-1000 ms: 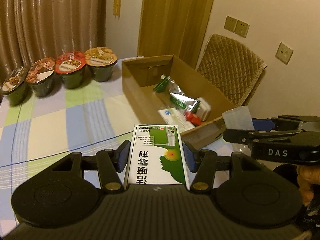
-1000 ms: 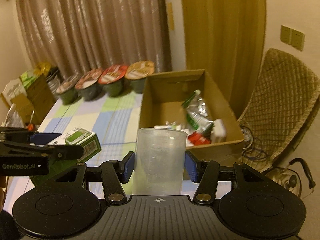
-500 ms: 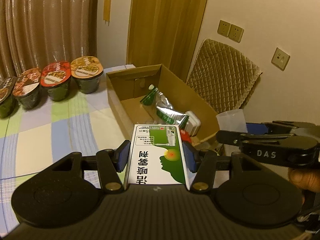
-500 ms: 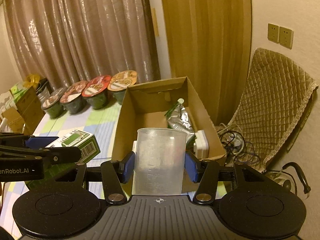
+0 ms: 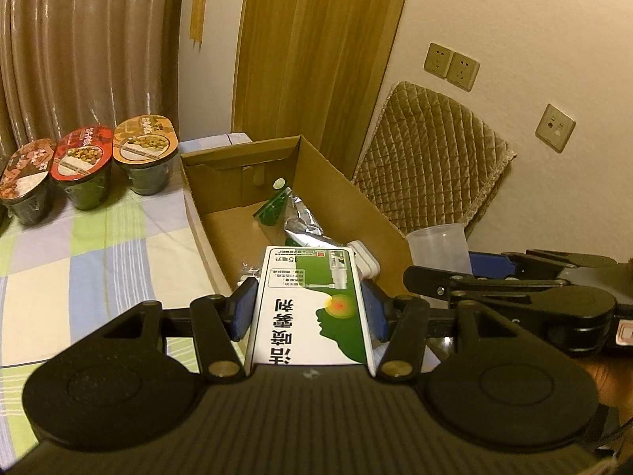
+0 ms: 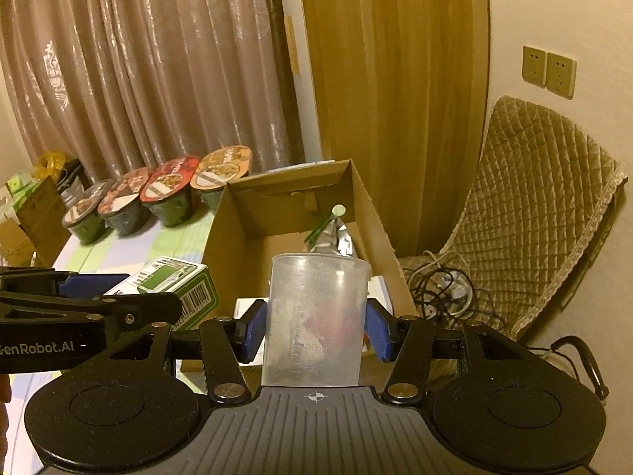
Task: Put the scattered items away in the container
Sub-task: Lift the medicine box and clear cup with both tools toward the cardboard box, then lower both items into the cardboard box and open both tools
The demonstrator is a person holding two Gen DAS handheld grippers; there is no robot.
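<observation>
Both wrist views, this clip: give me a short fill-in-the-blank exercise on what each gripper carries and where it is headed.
1. The left gripper is shut on a green and white ____.
2. The right gripper is shut on a clear plastic measuring ____.
3. Both items are held near the open cardboard ____.
4. Four noodle bowls stand in a row in front of the ____.

Missing words: box; cup; box; curtain

Four foil-lidded dark green noodle bowls (image 6: 170, 194), one open brown cardboard box (image 6: 285, 213), one green-and-white carton (image 5: 312, 308), one clear plastic measuring cup (image 6: 314, 316).
</observation>
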